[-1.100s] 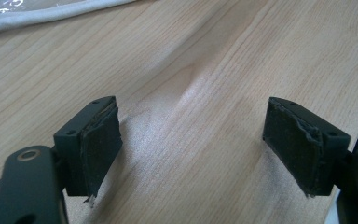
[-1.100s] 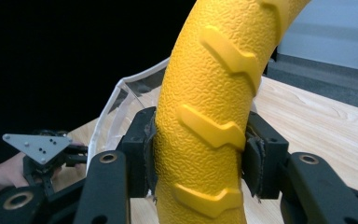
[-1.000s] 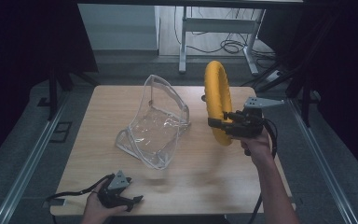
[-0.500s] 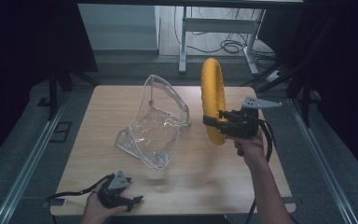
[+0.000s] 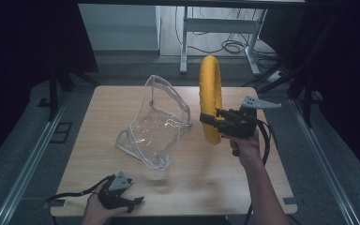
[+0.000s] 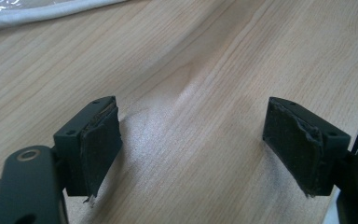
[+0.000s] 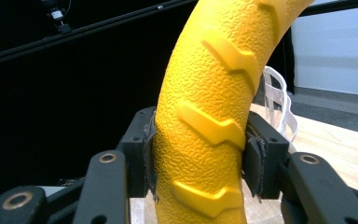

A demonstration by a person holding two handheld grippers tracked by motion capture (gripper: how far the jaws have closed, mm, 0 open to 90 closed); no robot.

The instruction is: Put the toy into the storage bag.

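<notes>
We see pouch at table centre, ring upright just right, left gripper at near-left edge.

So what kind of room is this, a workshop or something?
Probably a lab set up for recording handling work. A lone wooden table stands between dark curtains, cables trail across the floor behind it, and a person works a handheld right gripper shut on a yellow ring.

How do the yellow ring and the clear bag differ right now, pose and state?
The yellow ring is opaque and rigid-looking, with raised treads; the clear bag is see-through and slumped. The ring stands on edge, clamped in the right claw, and whether its bottom touches the table is unclear; the bag rests on the table untouched. The left claw sits open, away from both. Both things are near the table's middle.
</notes>
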